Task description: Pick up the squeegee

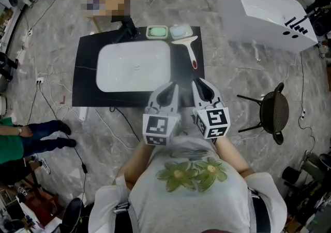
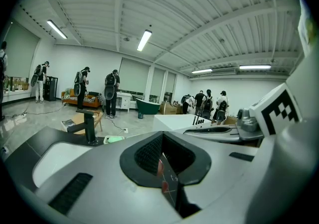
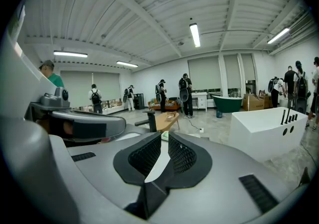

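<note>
- Two-handed, held the left gripper (image 1: pixel 172 88) and the right gripper (image 1: pixel 200 83) side by side just in front of the chest. Marker cubes faced the body and jaws pointed forward over the near edge of the black countertop (image 1: pixel 85 79).
- Bent the left forearm (image 1: pixel 135 159) and the right forearm (image 1: pixel 231 150) inward, so that the two tools sat almost touching.
- Left the left gripper's jaws a thin slit apart, grasping nothing; through the slit, only a dark sliver with red specks.
- Left the right gripper's jaws a narrow wedge apart, likewise empty, with the white basin (image 1: pixel 134 69) showing through the gap.
- Found the squeegee (image 1: pixel 189 48) lying flat on the countertop just right of the basin, pale blade at the far end, red-tipped handle toward the grippers, touched by neither.
- Noted a green soap dish (image 1: pixel 157 32) and a pale dish (image 1: pixel 180 31) at the far edge, next to the blade, with a black faucet (image 1: pixel 126 29) to their left.
- Saw a bare strip of black top between the right gripper and the handle, with a white tub (image 1: pixel 258 9) and a dark stool (image 1: pixel 273 110) well apart on the right.
</note>
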Demonstrator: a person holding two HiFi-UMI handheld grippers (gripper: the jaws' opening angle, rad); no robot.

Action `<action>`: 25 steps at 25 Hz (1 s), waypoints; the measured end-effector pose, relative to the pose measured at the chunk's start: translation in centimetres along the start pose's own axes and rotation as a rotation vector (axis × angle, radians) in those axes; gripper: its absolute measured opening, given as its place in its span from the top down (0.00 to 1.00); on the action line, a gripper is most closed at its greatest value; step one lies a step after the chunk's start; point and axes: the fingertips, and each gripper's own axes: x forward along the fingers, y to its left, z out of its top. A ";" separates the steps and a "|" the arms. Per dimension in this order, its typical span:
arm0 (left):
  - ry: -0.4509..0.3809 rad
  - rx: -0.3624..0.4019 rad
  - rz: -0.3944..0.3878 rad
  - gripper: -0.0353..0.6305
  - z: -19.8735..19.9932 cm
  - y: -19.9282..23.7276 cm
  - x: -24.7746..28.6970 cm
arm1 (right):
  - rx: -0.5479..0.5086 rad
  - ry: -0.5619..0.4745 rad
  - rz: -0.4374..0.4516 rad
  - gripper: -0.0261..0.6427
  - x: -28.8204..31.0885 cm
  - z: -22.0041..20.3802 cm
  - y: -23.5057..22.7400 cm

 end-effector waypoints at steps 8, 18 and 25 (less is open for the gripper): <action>0.005 -0.001 0.011 0.93 0.1 0.8 1.0 | -0.002 0.002 -0.014 0.92 1.8 0.4 -1.5; 0.017 -0.010 0.029 0.93 0.3 2.1 2.4 | 0.004 0.019 -0.029 0.92 4.4 0.6 -3.1; 0.020 -0.010 0.032 0.93 0.3 2.7 4.0 | 0.002 0.038 -0.036 0.92 6.3 0.3 -4.4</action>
